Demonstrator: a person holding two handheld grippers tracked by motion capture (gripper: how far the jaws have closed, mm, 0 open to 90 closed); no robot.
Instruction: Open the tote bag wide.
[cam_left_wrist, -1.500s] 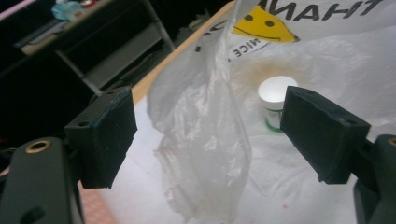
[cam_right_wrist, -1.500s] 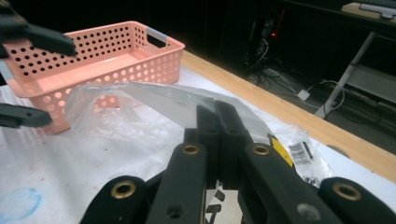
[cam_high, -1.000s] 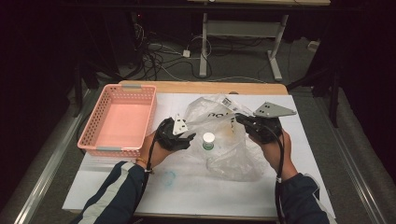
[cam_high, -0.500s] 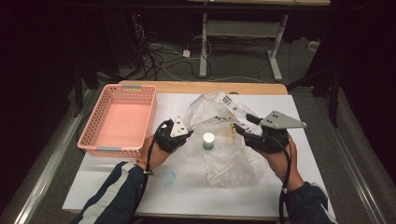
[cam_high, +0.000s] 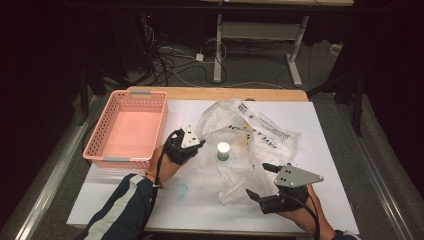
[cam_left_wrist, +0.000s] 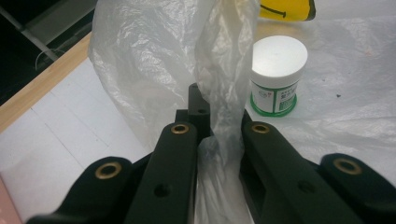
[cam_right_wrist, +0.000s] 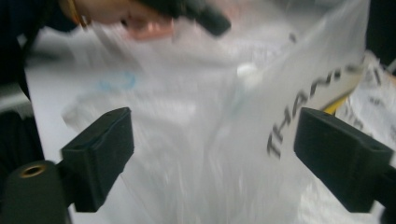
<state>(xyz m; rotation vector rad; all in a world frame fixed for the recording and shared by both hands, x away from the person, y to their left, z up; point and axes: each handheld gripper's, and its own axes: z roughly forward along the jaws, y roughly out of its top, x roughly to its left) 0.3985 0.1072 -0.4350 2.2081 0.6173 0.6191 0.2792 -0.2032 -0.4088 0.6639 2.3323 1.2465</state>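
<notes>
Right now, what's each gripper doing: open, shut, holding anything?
Left gripper: shut on the plastic bag.
Right gripper: open, holding nothing, jaws wide apart at the bag.

Looking like a dim lab or recording workspace, white-covered wooden table (cam_high: 320, 115) standing under bright light, cables (cam_high: 175, 60) tangling across the grey floor behind, white desk legs (cam_high: 295, 55) rising beyond, darkness surrounding.

Tongs (cam_left_wrist: 219, 135) pinching clear plastic bag (cam_left_wrist: 159, 60), white-lidded jar (cam_left_wrist: 276, 74) beyond
</notes>
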